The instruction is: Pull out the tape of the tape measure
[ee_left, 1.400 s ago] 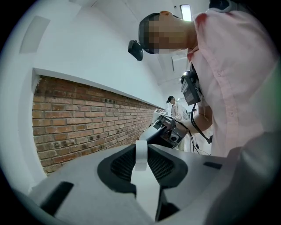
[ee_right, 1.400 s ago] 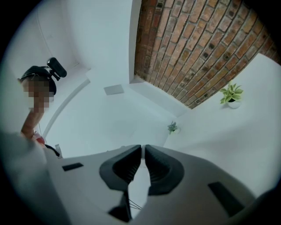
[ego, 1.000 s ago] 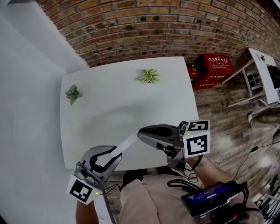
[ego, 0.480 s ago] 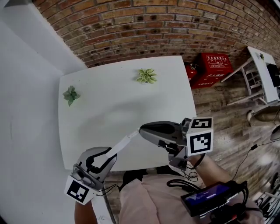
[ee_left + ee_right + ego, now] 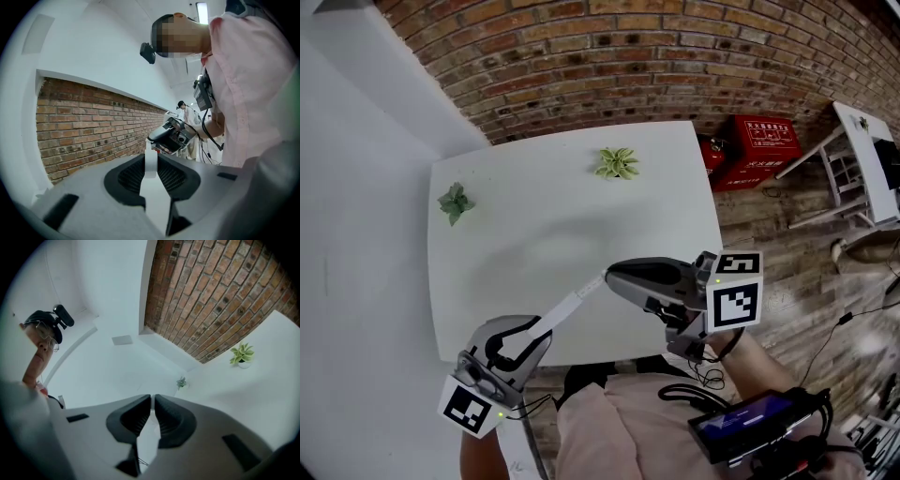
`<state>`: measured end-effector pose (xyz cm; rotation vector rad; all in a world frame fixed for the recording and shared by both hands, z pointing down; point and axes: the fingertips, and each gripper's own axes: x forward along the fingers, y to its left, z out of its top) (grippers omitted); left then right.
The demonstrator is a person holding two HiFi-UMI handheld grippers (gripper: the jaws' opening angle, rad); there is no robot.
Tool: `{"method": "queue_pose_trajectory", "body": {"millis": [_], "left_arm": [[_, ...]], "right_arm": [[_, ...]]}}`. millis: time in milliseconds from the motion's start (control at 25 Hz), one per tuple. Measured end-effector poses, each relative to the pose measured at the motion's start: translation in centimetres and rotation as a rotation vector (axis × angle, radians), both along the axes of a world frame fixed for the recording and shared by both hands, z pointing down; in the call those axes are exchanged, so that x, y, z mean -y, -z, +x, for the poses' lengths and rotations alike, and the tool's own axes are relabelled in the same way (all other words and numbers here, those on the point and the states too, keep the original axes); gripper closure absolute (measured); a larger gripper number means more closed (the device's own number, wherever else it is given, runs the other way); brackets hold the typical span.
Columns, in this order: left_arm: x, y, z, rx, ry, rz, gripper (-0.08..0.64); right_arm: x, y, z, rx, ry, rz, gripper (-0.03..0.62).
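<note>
A white tape (image 5: 572,302) runs taut over the near edge of the white table (image 5: 534,216), from my left gripper (image 5: 534,333) up to my right gripper (image 5: 609,277). The left gripper is shut on the tape measure, whose white body (image 5: 157,206) fills the gap between its black pads. The tape (image 5: 151,164) leaves it toward the right gripper (image 5: 168,136). My right gripper (image 5: 153,401) has its pads pressed together on the tape's end, with a white sliver (image 5: 145,446) showing below them.
Two small potted plants (image 5: 619,162) (image 5: 455,202) stand at the table's far side. A brick wall runs behind it. A red box (image 5: 759,150) and white furniture (image 5: 862,159) sit on the wooden floor to the right.
My right gripper has edged slightly to the right, and the stretch of tape between the two grippers is a little longer. The left gripper has stayed put.
</note>
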<state>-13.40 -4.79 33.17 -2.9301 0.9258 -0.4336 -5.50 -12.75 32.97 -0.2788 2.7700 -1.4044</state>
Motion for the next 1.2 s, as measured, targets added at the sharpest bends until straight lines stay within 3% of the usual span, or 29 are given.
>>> {"method": "queue_pose_trajectory", "body": {"millis": [1200], "left_arm": [[-0.8,-1.3,-2.6,0.046,0.027,-0.049,0.472]], "right_arm": [[1.5,1.1,2.2,0.006,-0.064,0.027,0.557]]}}
